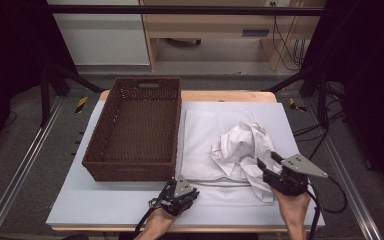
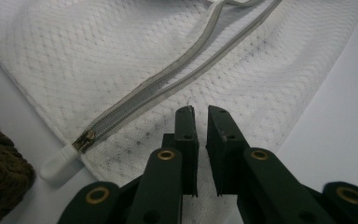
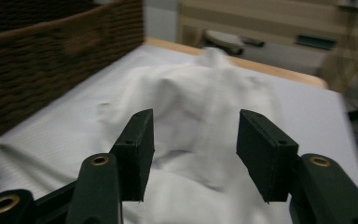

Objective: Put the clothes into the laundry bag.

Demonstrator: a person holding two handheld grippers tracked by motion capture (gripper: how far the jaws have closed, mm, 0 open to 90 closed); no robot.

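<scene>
**Mesh bag pinned flat while crumpled cloth waits at its mouth**

The worktop (image 1: 105, 205) carries a pale mat, and on it a deep wicker basket (image 1: 135, 130) of dark brown weave stands at the left, probably the place for finished work. Just beside the basket lies a flat white mesh laundry bag (image 1: 205, 135), its dimpled netting spread smooth. A crumpled white cloth (image 1: 242, 145) sits heaped on the bag's right part, soft and creased. The bag's grey zipper (image 2: 135, 100) runs half open to a white pull tab. The right tool (image 1: 270, 167) stands open just at the cloth, gripping nothing. The left tool (image 2: 201, 116), jaws nearly shut, seems to pinch the mesh edge, likely to steady the bag.
</scene>
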